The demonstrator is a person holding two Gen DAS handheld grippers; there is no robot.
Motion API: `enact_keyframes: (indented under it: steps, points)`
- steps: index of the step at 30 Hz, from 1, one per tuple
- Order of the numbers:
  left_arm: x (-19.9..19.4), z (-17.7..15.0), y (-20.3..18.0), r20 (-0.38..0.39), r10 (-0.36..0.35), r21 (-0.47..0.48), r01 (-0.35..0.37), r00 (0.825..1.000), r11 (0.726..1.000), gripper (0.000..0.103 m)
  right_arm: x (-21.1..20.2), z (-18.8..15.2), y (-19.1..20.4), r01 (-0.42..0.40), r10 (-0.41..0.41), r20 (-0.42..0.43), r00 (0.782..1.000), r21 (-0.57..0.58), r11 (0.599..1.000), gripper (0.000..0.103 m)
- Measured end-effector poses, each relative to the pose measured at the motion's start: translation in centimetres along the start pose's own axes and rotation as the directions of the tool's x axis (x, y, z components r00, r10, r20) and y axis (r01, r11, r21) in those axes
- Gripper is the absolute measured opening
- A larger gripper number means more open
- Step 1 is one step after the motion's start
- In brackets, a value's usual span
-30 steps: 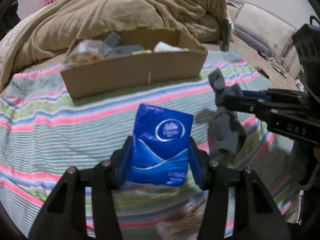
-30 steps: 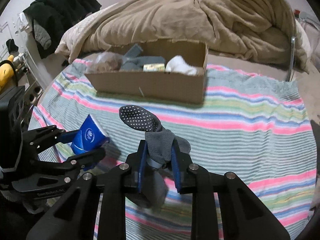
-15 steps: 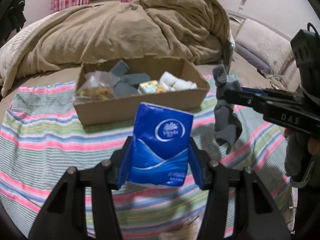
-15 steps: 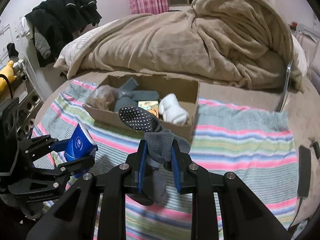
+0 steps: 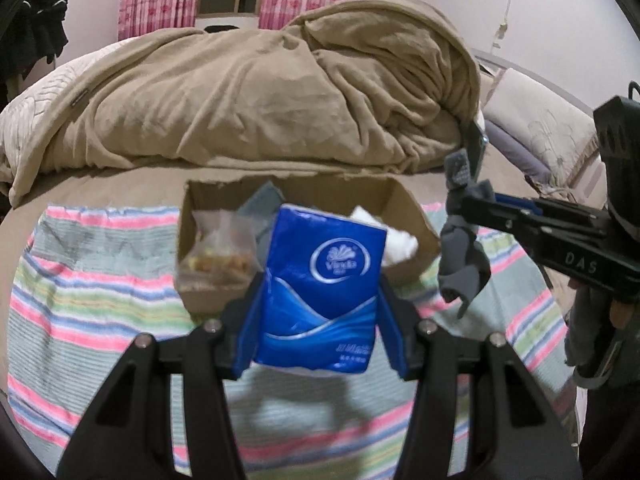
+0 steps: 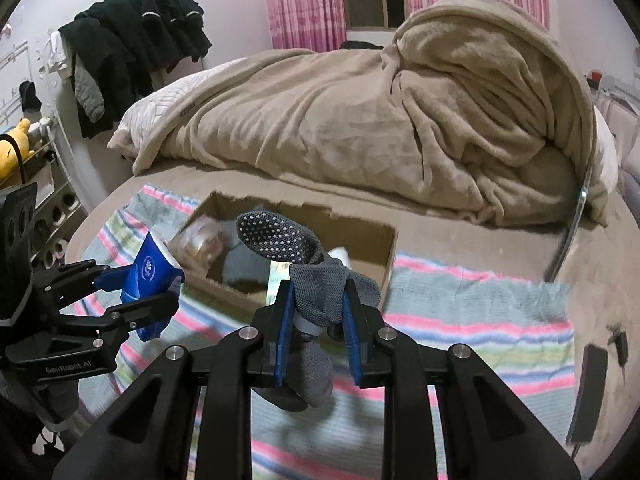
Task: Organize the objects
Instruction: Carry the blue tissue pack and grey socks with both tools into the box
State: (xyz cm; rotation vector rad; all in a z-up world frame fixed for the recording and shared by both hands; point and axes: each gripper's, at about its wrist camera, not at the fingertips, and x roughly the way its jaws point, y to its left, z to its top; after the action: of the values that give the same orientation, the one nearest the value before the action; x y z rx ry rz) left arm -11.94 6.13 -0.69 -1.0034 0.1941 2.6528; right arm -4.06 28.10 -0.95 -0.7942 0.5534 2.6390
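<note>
My left gripper [image 5: 320, 312] is shut on a blue tissue pack [image 5: 324, 288], held upright above the striped blanket [image 5: 92, 300]. The same pack [image 6: 146, 276] shows at the left of the right wrist view. My right gripper [image 6: 318, 312] is shut on a grey dotted sock [image 6: 296, 252], which droops below the fingers; in the left wrist view the sock [image 5: 464, 256] hangs at the right. Just beyond both grippers lies an open cardboard box [image 5: 408, 208] [image 6: 372, 232] with a clear bag of snacks [image 5: 218, 248], grey cloth and something white inside.
A rumpled tan duvet [image 5: 260, 92] is heaped behind the box. Dark clothes [image 6: 136, 40] hang at the left wall over a rack. A dark flat device [image 6: 588, 392] lies at the bed's right edge. Pink curtains [image 6: 304, 0] frame a window at the back.
Both grippers have risen and moved toward the box with their loads; the box's inside now shows more fully. Neither grip has changed.
</note>
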Motion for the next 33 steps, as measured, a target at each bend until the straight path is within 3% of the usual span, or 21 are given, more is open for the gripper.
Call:
enact_keyframes:
  steps: [14, 33]
  points:
    - [4.2, 3.0, 2.0, -0.019, 0.007, -0.042, -0.008, 1.000, 0.999, 0.053, 4.5, 3.2, -1.6, -0.005, 0.005, 0.007, 1.000, -0.015, 1.000, 0.025]
    - [10.0, 3.7, 2.5, -0.103, 0.018, -0.057, -0.024, 0.995, 0.998, 0.053, 11.5, 1.7, -3.7, -0.003, 0.006, -0.099, 0.995, 0.028, 1.000, 0.025]
